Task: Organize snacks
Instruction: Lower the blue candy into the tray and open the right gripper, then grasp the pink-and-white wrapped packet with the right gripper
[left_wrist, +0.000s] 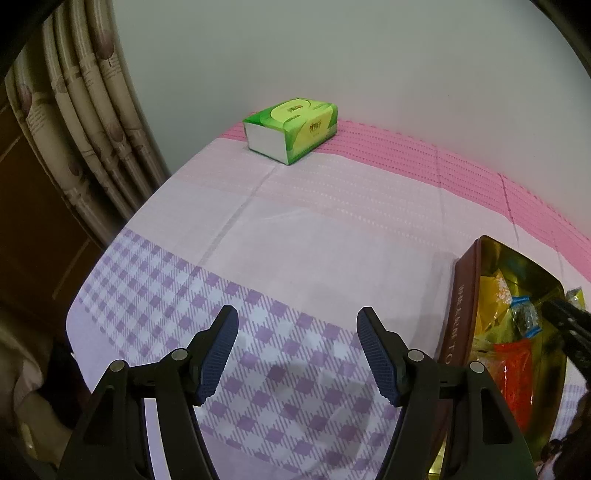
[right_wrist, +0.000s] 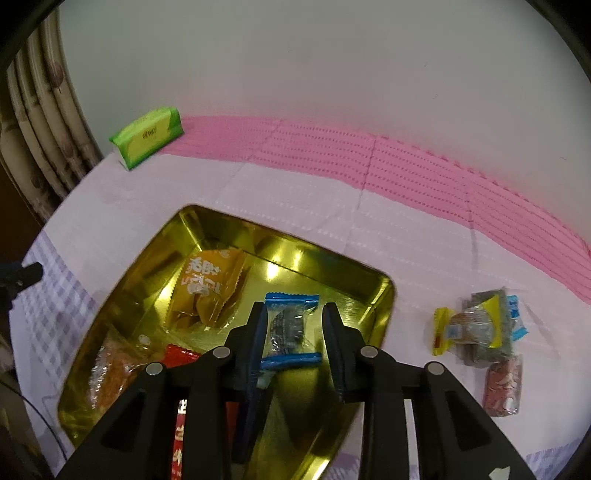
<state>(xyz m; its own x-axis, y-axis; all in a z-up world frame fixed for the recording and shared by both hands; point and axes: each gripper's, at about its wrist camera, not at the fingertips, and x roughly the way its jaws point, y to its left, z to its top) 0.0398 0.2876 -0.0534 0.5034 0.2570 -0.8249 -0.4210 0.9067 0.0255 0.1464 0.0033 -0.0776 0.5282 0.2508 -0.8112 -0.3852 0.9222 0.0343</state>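
A gold-lined tin box (right_wrist: 373, 291) sits on the cloth-covered table; in the left wrist view it shows its brown outer wall (left_wrist: 460, 295). Inside lie an orange snack pack (right_wrist: 207, 291), a red pack (right_wrist: 181, 356) and an orange-brown pack (right_wrist: 110, 373). My right gripper (right_wrist: 295, 317) hovers over the box, open, with a blue-ended clear packet (right_wrist: 290, 328) between its fingers, not clamped. My left gripper (left_wrist: 297, 332) is open and empty above the checked cloth, left of the box. A small pile of loose snacks (right_wrist: 480, 328) lies right of the box.
A green tissue pack (left_wrist: 291, 129) stands at the far left of the table by the wall; it also shows in the right wrist view (right_wrist: 147, 136). A curtain (left_wrist: 85, 122) hangs beyond the table's left edge. A reddish wrapped snack (right_wrist: 504, 384) lies nearest me.
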